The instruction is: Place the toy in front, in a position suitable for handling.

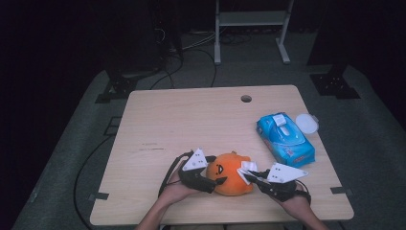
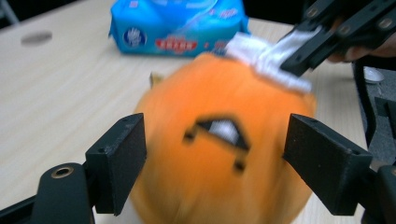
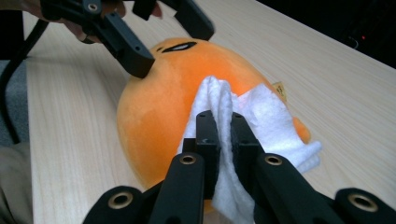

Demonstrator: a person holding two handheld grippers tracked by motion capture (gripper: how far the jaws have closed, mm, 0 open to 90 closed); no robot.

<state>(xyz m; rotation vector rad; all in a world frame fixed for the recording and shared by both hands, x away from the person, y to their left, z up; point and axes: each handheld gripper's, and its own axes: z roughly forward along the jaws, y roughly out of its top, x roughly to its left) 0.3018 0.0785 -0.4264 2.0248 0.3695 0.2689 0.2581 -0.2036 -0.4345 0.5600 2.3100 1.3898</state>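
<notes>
Near the front edge of the pale wooden surface point(image 1: 191, 120), a round orange plush toy with a black stitched face point(image 1: 231, 173) sits between two hand-held black tools, and everything else is placed from that toy. At the toy's left side, the left tool point(image 1: 218, 181) reaches around it with its jaws spread; in the left gripper view the two black pads point(image 2: 119, 161) stand either side of the orange body, and the blur leaves it unclear whether they press on the fabric or merely flank it. At the toy's right side, the right tool point(image 1: 246, 175) has its jaws closed tight on a crumpled white wipe point(image 1: 248, 167). In the right gripper view that white wipe point(image 3: 243, 121) is pinched between the two pads and lies against the toy's upper flank point(image 3: 168, 107), touching the plush. The left tool's jaws point(image 3: 140, 51) show in that view at the toy's far side, one pad resting at the top near the stitched face. Beyond the toy, toward the surface's right edge, lies a blue soft pack of wet wipes point(image 1: 286, 138), with a small round white lid point(image 1: 306, 123) just beside its far corner. A person's hands enter from the near edge, each gripping one tool.
</notes>
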